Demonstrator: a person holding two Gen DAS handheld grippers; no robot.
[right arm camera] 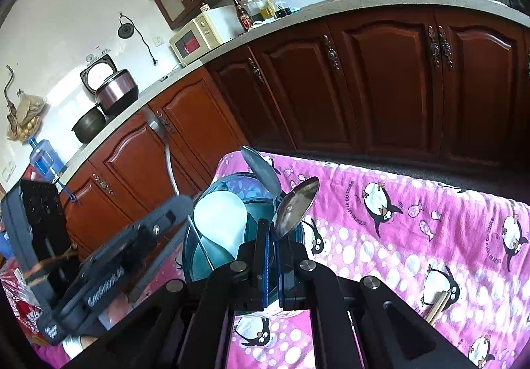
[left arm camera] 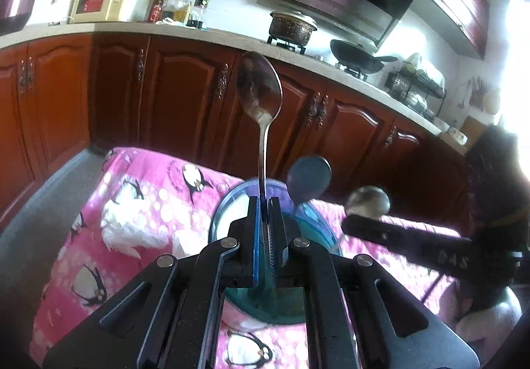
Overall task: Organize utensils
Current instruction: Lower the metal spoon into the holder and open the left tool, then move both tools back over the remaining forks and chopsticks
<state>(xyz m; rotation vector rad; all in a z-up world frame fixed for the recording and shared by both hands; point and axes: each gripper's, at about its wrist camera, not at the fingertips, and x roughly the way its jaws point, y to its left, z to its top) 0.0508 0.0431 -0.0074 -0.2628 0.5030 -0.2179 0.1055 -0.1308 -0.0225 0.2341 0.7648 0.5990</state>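
The left claw (left arm camera: 265, 203) was clamped tight on the handle of a steel spoon (left arm camera: 260, 87), which stood almost upright, bowl at twelve o'clock, directly above a teal holder (left arm camera: 228, 207). The holder sat on a pink penguin cloth (left arm camera: 139, 203) covering the bench. In it were already a dark spoon (left arm camera: 308, 177), leaning toward one o'clock, and something white, perhaps a ladle bowl (right arm camera: 220, 218).

The right claw (right arm camera: 272, 230) was nearly shut on the neck of a second spoon (right arm camera: 296, 205), whose bowl tilted up toward one o'clock, just beside the dark spoon. Whether its handle was already inside the holder I could not tell; the claw hid it.

From the right wrist camera, the left claw came in from eight o'clock, so both claws crowded the same rim. That looked like the main risk: one claw could knock the other or tip the holder, which seemed light and stood on soft cloth. The left spoon was held low on a thin, smooth handle, so it could swivel or slip if released before its end was inside. Two wooden sticks (right arm camera: 437, 306), probably chopsticks, lay on the cloth at four o'clock, not yet sorted.
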